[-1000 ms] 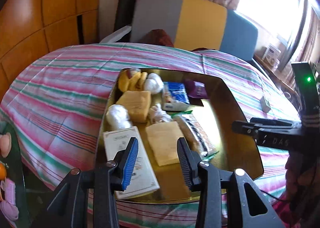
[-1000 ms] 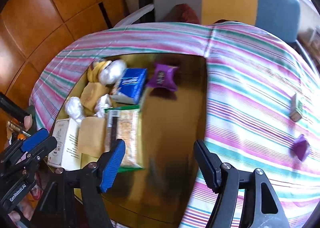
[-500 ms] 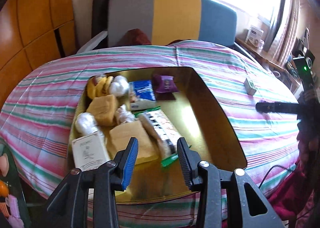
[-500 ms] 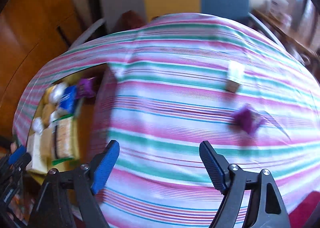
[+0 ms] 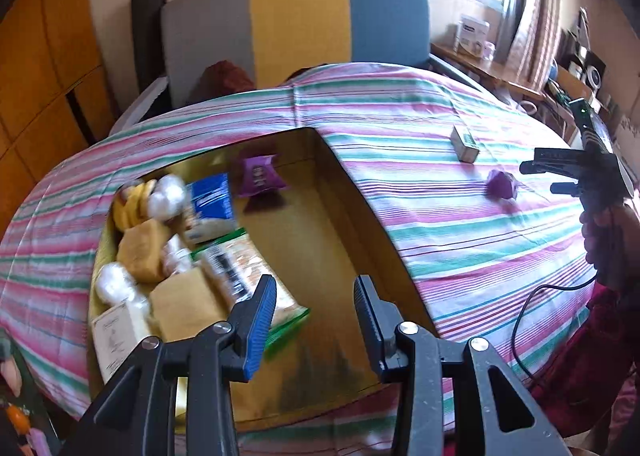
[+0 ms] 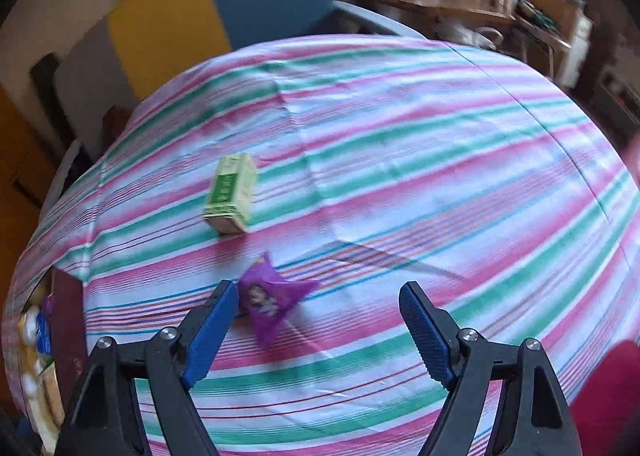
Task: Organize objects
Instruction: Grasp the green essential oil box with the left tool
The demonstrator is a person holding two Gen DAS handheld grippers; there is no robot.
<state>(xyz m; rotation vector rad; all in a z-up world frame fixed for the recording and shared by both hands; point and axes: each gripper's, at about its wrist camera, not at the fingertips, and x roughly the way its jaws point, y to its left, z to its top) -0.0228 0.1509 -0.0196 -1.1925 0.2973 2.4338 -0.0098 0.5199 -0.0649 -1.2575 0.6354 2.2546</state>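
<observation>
Left wrist view: the left claw (image 5: 316,318) hangs released and empty over the bare half of the gold tray (image 5: 320,224). Snacks crowd the tray's 9 o'clock side, with a purple packet (image 5: 259,175) at its 12 o'clock end. Out on the striped tabletop (image 5: 400,124), toward 2 o'clock, lie a small green box (image 5: 464,142) and a purple pouch (image 5: 501,184), with the right claw (image 5: 554,174) just beside the pouch. The tray's right wall stands between those two things and the free floor, so a carry should lift clear of that edge.

Right wrist view: the right claw (image 6: 318,330) is released, its jaws having just spread wider, nothing pinched. The purple pouch (image 6: 272,298) lies at 11 o'clock of the gap, touching or nearly touching the left pad (image 6: 212,326). I would shift toward 9 o'clock to centre it, then descend and close. The small green box (image 6: 231,194) sits apart at 11 o'clock; cloth around is open.
</observation>
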